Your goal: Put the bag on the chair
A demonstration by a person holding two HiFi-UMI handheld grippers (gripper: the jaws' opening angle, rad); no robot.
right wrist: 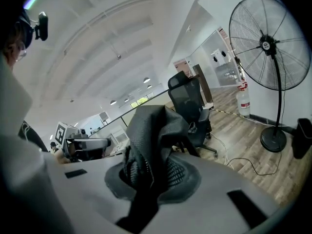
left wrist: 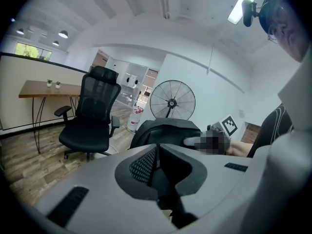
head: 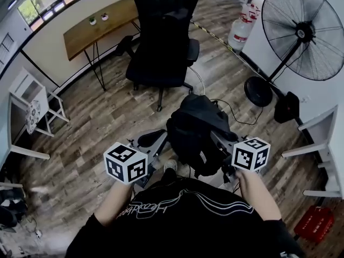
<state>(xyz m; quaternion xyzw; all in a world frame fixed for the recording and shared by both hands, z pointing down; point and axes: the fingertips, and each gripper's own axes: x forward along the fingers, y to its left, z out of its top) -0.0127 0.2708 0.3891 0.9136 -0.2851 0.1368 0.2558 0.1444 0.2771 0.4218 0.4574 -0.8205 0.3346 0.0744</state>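
A black bag [head: 196, 128] hangs in front of me, above the wooden floor, between both grippers. My right gripper [head: 217, 137] is shut on a black mesh strap [right wrist: 151, 130] of the bag, which bulges up out of its jaws. My left gripper [head: 160, 140] is at the bag's left side, jaws together on a dark strip that hangs down below them [left wrist: 170, 204]; it looks like a bag strap. The bag's body [left wrist: 165, 129] shows just beyond the left jaws. The black office chair [head: 164, 47] stands farther ahead, its seat bare, also seen as the chair [left wrist: 90, 126] and the chair [right wrist: 192, 106].
A large standing fan [head: 303, 31] and a white gas cylinder [head: 240, 31] are at the right wall. A wooden desk [head: 99, 26] stands behind the chair on the left. A cable [head: 226, 104] lies on the floor by the bag. A white rack [head: 29, 101] is left, a red crate [head: 314, 224] lower right.
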